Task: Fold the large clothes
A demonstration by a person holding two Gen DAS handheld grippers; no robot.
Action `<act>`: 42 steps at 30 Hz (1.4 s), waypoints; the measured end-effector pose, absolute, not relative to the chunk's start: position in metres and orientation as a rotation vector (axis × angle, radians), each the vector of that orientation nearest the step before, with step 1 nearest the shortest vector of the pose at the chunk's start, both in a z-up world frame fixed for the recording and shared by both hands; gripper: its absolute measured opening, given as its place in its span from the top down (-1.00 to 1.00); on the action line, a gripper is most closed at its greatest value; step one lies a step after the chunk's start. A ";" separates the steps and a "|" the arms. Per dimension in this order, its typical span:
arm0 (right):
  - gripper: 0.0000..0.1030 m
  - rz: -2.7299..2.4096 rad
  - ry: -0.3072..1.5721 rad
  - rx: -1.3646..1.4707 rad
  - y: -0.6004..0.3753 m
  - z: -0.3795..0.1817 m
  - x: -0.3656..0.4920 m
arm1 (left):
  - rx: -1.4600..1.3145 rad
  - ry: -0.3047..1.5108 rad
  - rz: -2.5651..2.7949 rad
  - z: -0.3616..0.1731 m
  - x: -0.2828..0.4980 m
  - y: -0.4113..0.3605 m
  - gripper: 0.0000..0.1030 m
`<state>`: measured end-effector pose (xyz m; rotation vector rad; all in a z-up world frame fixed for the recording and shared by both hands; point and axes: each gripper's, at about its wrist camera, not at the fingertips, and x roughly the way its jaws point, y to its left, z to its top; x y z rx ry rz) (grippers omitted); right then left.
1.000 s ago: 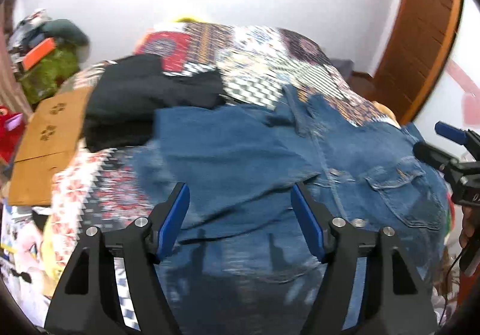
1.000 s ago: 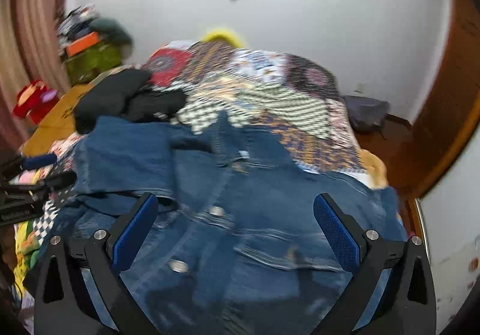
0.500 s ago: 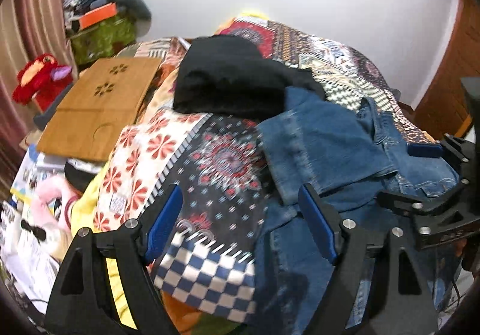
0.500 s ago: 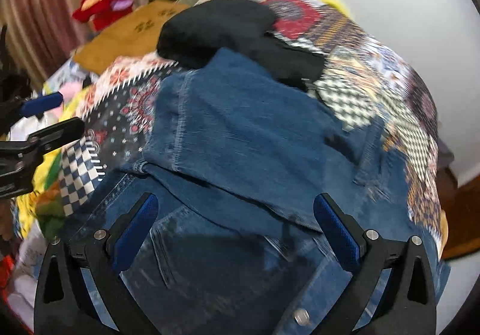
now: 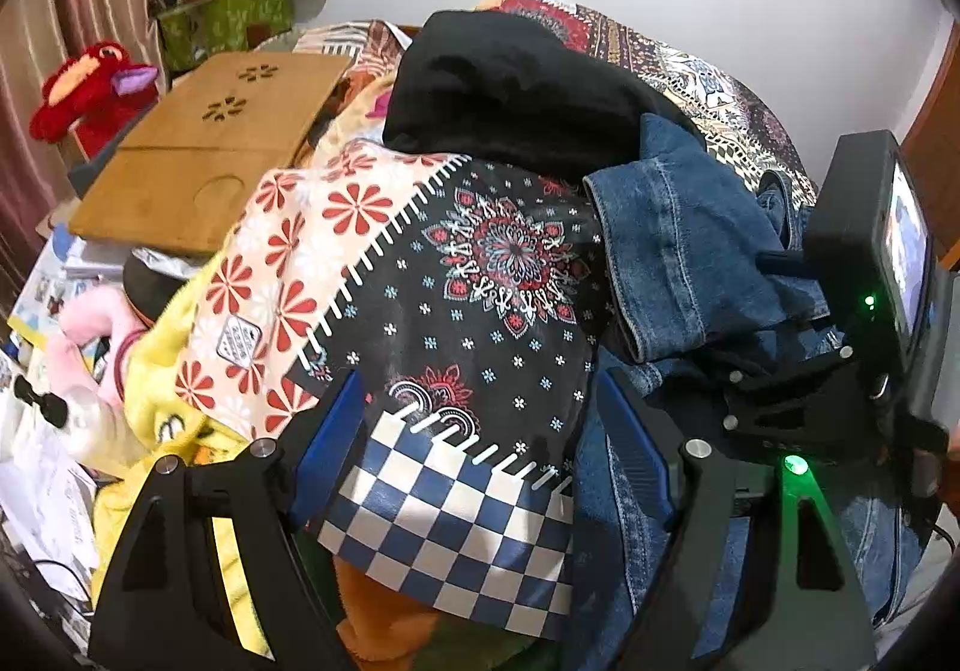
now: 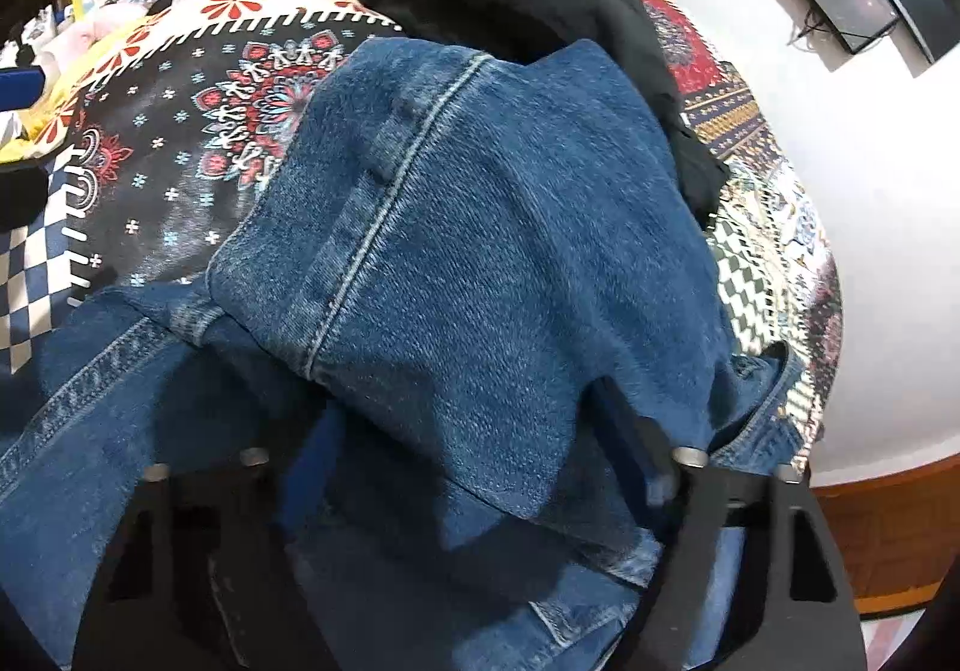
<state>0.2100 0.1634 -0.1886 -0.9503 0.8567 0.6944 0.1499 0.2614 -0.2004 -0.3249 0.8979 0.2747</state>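
Note:
A blue denim jacket (image 6: 480, 227) lies bunched on the patterned bedspread (image 5: 480, 275), and shows too in the left wrist view as the denim jacket (image 5: 690, 245). My right gripper (image 6: 474, 443) points down into it. Its jaws are closing, with a thick denim fold between them that covers both pads, and the gap is still wide. My left gripper (image 5: 480, 455) stands open over the bedspread's checked corner, its right finger beside the jacket's edge, with nothing held. The right gripper's body (image 5: 870, 311) is close on the right.
A black garment (image 5: 516, 89) lies heaped behind the jacket. A wooden lap table (image 5: 204, 155), a red plush toy (image 5: 90, 89) and stacked boxes (image 5: 222, 5) crowd the left side. Papers and soft toys lie low on the left. A white wall and a wooden door (image 6: 888, 533) bound the right.
Both grippers have dropped and swung toward the bed's near left edge. The right jaws have narrowed and now have a denim fold between them. The left gripper stays open.

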 end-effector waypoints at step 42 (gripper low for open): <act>0.16 0.733 0.908 -0.532 0.087 -0.129 0.215 | -0.355 1.014 0.059 -0.219 0.217 0.211 -0.53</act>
